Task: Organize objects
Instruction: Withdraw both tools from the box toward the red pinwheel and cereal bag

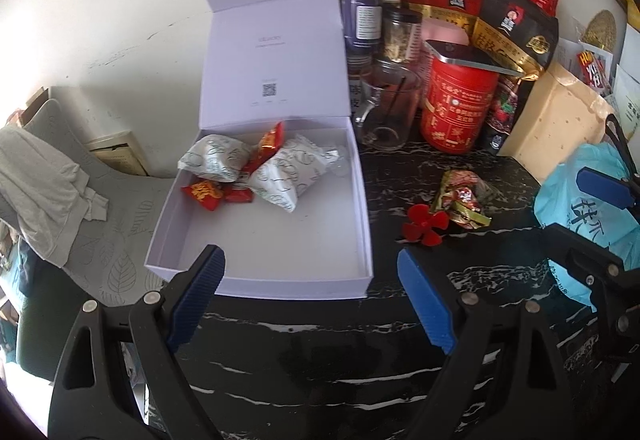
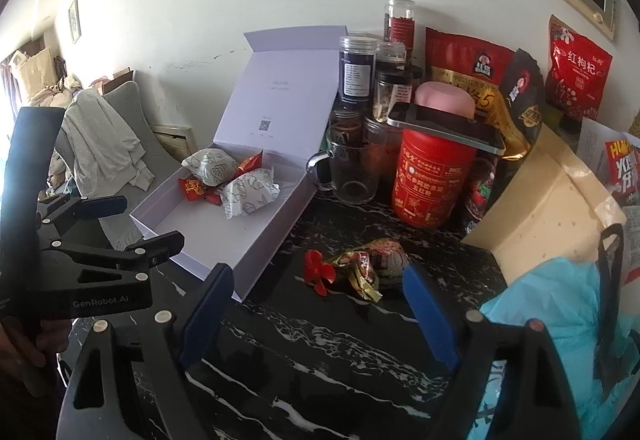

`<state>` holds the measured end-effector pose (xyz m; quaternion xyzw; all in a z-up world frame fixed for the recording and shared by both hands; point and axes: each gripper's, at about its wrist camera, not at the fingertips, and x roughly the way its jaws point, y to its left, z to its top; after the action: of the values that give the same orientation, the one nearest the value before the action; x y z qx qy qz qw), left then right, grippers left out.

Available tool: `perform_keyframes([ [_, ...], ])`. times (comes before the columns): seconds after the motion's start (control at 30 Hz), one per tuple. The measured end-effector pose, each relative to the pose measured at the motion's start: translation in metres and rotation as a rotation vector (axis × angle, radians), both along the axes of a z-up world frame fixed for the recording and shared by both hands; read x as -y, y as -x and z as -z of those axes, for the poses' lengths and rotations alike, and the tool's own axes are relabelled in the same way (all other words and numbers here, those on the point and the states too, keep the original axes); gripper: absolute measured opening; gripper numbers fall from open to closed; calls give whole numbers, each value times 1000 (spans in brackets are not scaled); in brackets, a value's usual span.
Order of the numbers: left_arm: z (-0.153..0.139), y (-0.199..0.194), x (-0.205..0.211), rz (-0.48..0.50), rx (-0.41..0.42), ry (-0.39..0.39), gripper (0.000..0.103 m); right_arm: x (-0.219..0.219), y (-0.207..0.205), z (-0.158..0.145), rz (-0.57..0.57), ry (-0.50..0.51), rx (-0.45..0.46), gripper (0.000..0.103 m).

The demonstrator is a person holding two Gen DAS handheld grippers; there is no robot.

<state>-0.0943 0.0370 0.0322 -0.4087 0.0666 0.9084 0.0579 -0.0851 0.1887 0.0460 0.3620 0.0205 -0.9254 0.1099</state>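
Hovering over counter (image 1: 320,360): left tool (image 1: 310,294) spread wide, empty, near box (image 1: 260,280); right tool (image 2: 318,310) likewise, near wrappers (image 2: 368,266).

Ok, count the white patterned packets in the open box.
2. One white patterned packet lies at the box's back left, the other right of it, with red candies between. Any more beneath them would be hidden.

A black marble-patterned table (image 1: 320,360) with white veins carries an open white box (image 1: 264,280) at its left edge, a red flower-shaped piece (image 1: 426,226) just beside a crumpled snack wrapper (image 1: 464,200), a glass mug (image 1: 384,108), a red tin (image 1: 456,108), a tan carton (image 1: 556,128) and a light blue bag (image 1: 592,208) on the right
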Motion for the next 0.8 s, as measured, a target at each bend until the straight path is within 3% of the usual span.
perform_keyframes([
  [0.3,10,16,-28,66,20,4,88,-23,18,1,24,35,5,87],
  [0.5,18,34,-39,98,43,-39,88,-35,45,9,54,54,36,88],
  [0.8,35,61,-48,109,70,-54,88,-38,87,21,32,6,71,88],
])
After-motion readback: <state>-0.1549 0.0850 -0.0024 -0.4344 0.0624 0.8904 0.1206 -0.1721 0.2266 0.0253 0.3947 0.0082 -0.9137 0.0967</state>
